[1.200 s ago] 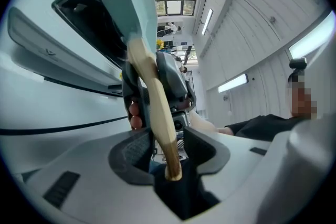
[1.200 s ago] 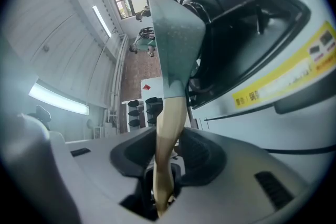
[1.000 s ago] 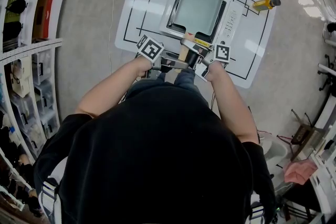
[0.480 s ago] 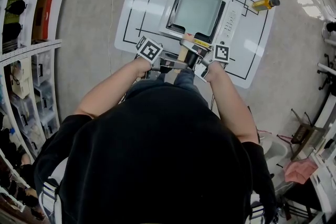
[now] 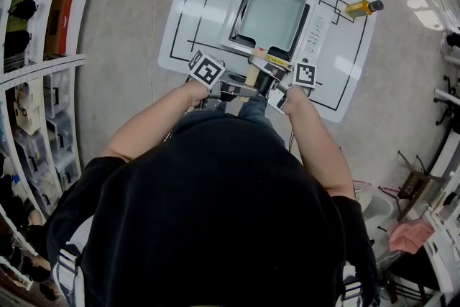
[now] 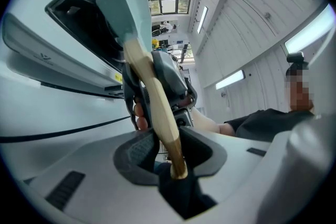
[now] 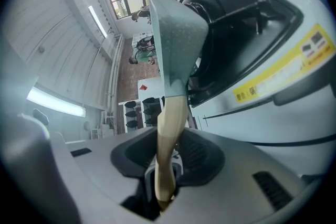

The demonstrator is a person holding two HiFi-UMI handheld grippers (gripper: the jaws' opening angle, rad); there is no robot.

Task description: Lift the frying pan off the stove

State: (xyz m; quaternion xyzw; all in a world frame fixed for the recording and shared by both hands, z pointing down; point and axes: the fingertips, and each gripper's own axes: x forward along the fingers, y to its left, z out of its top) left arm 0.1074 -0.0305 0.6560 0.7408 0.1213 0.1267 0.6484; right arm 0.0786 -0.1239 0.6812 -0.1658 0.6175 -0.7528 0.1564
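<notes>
At the front of the stove (image 5: pixel 315 32), left gripper (image 6: pixel 168 148) and right gripper (image 7: pixel 167 157), having just closed onto the handle (image 5: pixel 251 73) of the frying pan (image 5: pixel 272 11), should rise together, level.

- The left tool (image 6: pixel 169 152) has just been closing its jaws. The handle (image 6: pixel 157 107) of the frying pan (image 5: pixel 272 11) stands between them, and they now sit against it.
- The right tool (image 7: pixel 167 165) has likewise just been closing its jaws from the opposite side onto the same handle, which runs down between its pads.
- The head view has slid a touch. The frying pan, stove (image 5: pixel 315 32) and desk (image 5: pixel 194 3) all lie slightly lower in the picture, together.
</notes>
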